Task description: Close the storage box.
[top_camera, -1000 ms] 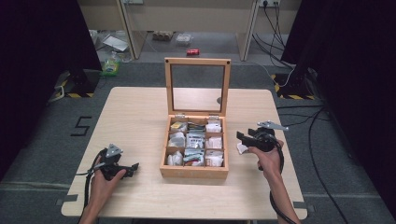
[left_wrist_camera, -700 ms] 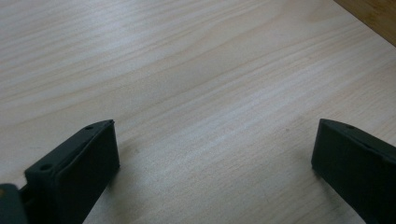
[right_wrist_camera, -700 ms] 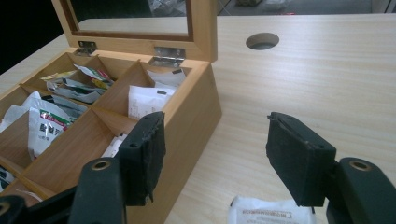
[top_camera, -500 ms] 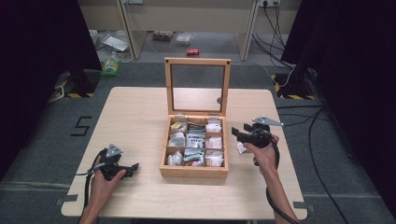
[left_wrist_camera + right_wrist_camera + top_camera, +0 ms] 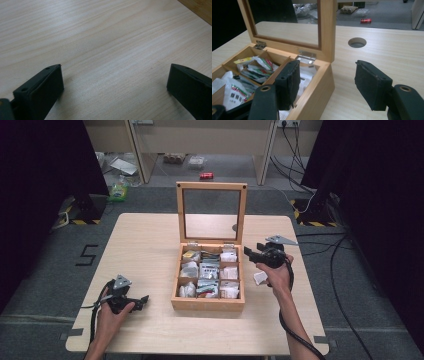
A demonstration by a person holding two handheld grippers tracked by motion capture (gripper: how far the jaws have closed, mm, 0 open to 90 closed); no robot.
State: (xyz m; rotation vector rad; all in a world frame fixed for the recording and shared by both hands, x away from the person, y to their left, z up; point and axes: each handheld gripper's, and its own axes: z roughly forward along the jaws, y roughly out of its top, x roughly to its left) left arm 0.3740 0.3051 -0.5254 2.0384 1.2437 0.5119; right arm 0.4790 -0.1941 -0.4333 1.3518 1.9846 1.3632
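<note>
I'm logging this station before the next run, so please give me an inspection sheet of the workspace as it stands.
Surface: light wooden table, with a round hole behind the box.
Job's things: wooden box, its glass lid standing upright, compartments holding packets.
Clutter: a small white packet on the table right of the box.
Grippers: left gripper open, low over bare table; right gripper open, empty, at the box's right rear corner.
Cables: black cable trailing from the right gripper.
Surroundings: floor litter, a red can, dark curtains.
</note>
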